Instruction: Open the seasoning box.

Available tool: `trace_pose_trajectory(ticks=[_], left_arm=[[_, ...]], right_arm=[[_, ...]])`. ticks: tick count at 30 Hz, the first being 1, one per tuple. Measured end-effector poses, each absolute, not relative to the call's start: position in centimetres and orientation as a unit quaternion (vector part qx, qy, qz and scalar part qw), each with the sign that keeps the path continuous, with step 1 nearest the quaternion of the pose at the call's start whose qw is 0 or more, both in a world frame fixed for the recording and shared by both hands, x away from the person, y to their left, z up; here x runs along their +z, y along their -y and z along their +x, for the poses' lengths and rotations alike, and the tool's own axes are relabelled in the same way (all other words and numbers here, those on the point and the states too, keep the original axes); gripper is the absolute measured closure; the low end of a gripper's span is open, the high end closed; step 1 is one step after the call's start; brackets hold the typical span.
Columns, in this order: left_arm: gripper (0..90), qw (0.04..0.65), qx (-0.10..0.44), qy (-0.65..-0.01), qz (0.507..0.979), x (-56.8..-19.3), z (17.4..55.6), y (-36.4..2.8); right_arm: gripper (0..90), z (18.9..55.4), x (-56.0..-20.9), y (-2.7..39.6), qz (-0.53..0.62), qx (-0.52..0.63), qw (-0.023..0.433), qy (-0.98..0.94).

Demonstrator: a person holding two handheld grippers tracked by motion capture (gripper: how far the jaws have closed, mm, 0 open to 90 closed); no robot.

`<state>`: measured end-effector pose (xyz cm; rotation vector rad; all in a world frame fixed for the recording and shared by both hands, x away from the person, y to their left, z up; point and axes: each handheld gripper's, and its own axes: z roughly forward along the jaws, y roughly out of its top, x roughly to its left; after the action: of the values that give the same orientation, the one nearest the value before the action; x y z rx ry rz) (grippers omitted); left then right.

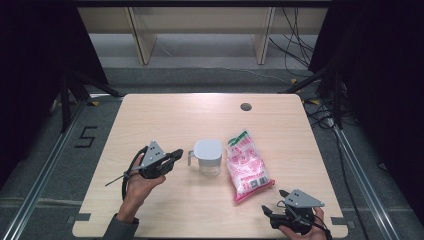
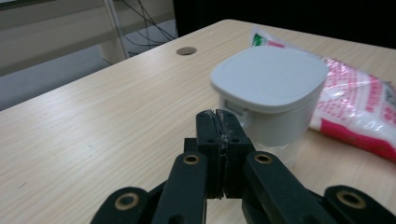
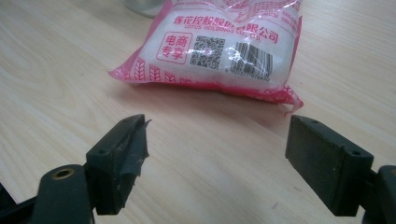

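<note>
Down at the near edge of the table (image 1: 165, 115), the right gripper (image 1: 272, 210) sits low on the right side with its jaws spread wide and nothing between them, pointing at the pink and white bag (image 3: 224, 44) lying flat just ahead of it. Over on the left, the left gripper (image 1: 176, 155) is held above the tabletop with its jaws pressed fully together, holding nothing, tips aimed at the small white lidded jug (image 2: 271, 93) just beside it. Jug stands upright about mid-table with its handle turned toward those jaws, and the bag lies right next to it on the other side. Further back there's a round cable hole (image 1: 246, 106) near the far edge
</note>
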<state>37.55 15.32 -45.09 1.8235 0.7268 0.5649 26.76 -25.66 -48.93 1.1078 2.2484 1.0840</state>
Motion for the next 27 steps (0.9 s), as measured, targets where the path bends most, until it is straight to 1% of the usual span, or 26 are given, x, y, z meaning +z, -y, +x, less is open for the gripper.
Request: trace_pose_trajectory(ticks=[1,7,11,13,21,22,24,25,27], left_arm=[[88.9,0.523,0.234,-0.303,0.761,-45.1,37.6,-15.2],[89.0,0.542,0.222,-0.301,0.753,-44.4,38.5,-14.3],[89.1,0.547,0.219,-0.289,0.754,-43.7,39.2,-13.4],[89.1,0.548,0.213,-0.292,0.754,-43.9,39.4,-13.2],[89.1,0.549,0.196,-0.296,0.757,-44.8,40.5,-12.7],[89.1,0.549,0.198,-0.297,0.756,-44.8,40.4,-12.6],[88.9,0.534,0.213,-0.292,0.765,-44.6,40.2,-12.6],[88.7,0.535,0.212,-0.293,0.763,-44.6,40.2,-12.6],[88.7,0.543,0.205,-0.298,0.758,-44.7,40.3,-12.6]], right_arm=[[21.7,26.7,-48.9,25.6,0.397,0.386,0.197,-0.809],[21.7,26.7,-48.8,25.4,0.393,0.384,0.204,-0.811],[21.8,26.9,-48.9,25.4,0.389,0.383,0.194,-0.815],[21.8,26.8,-48.9,25.3,0.394,0.386,0.201,-0.809],[21.8,27.0,-49.0,25.1,0.394,0.382,0.201,-0.811],[21.8,27.0,-49.1,25.1,0.392,0.381,0.208,-0.811],[21.7,27.0,-49.0,25.0,0.394,0.383,0.205,-0.810],[21.7,27.0,-49.0,25.0,0.392,0.382,0.199,-0.813],[21.6,27.0,-49.0,24.9,0.391,0.383,0.205,-0.811]])
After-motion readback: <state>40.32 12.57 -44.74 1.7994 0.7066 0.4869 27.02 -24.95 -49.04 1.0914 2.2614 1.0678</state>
